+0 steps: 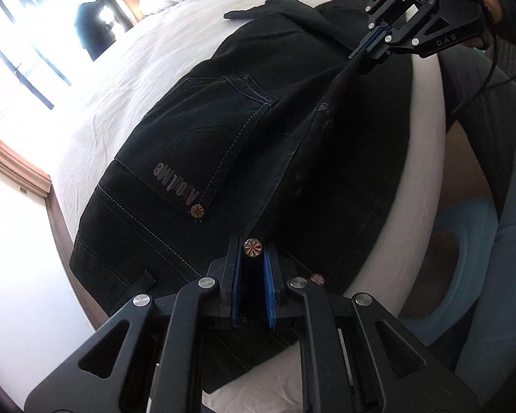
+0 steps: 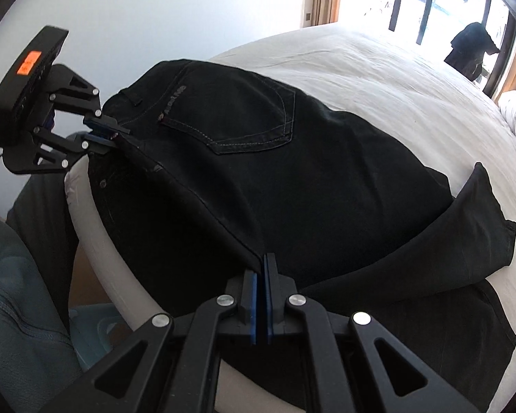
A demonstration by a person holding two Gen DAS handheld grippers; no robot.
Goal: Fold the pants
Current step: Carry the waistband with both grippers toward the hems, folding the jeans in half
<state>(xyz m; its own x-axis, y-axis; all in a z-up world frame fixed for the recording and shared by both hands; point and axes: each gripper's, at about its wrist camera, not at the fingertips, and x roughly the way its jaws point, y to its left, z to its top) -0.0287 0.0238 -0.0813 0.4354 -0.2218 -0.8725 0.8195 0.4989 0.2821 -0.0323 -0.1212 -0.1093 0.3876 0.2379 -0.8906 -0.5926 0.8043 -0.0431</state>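
Grasping one raised edge of the pants on the bed, left gripper and right gripper fingers are clenched; uneven pulling could cause slippage or a skewed fold.

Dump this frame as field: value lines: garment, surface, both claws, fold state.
garment: black pants, back pocket facing up
surface: white bed
left claw: shut on pants edge at the waistband end, by a rivet
right claw: shut on the same edge further along
fold state: edge lifted taut between claws; a pant leg lies doubled over at the far end
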